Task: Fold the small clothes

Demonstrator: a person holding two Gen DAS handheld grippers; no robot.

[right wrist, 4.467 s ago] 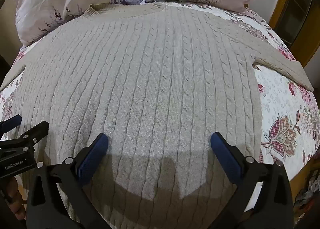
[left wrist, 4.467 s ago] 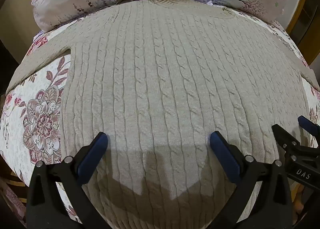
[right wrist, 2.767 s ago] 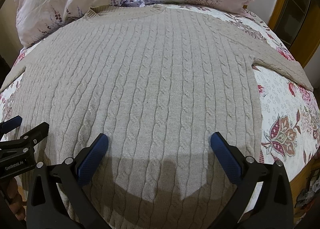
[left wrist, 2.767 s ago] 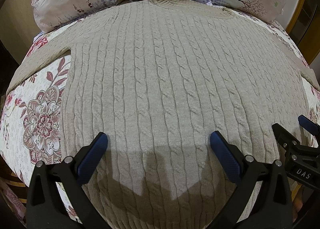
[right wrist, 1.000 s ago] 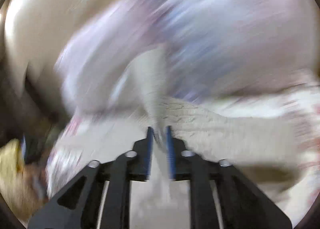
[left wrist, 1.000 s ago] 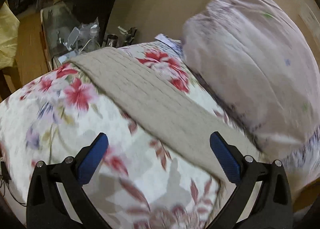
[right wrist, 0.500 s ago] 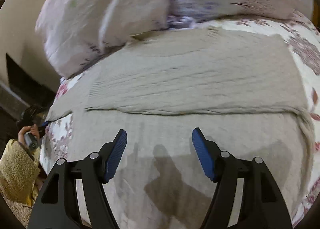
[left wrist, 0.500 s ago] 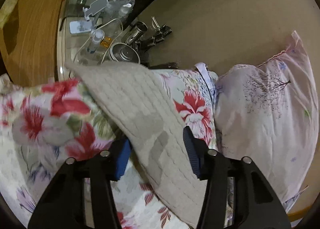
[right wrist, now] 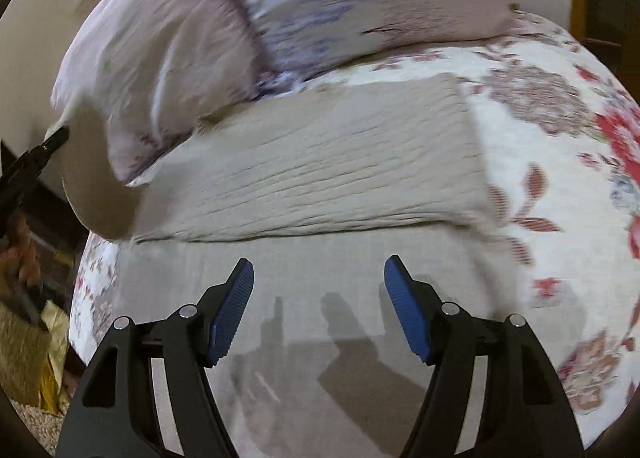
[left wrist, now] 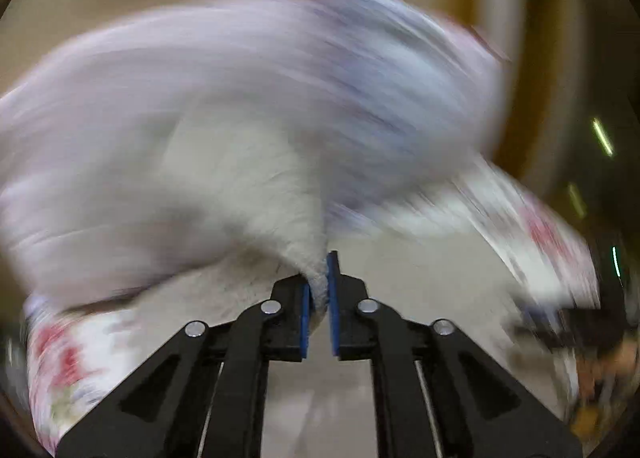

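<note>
Half a second ago the left gripper (left wrist: pixel 318 290) straddled the sweater's (right wrist: pixel 320 178) left sleeve (left wrist: pixel 248 194) with jaws apart; now they pinch it and swing it over the sweater lying below the pillows (right wrist: pixel 280 6), while the right gripper (right wrist: pixel 319 310) hovers, jaws apart, its sleeve already folded.

- The left gripper (left wrist: pixel 318 298) is a matte black plastic frame with triangular cut-outs, round silver rivets at its joints and thin blue pads on the inner finger faces.
- The right gripper (right wrist: pixel 319 310) has the same black frame and silver rivets; its blue pads (right wrist: pixel 232 312) are ribbed.
</note>
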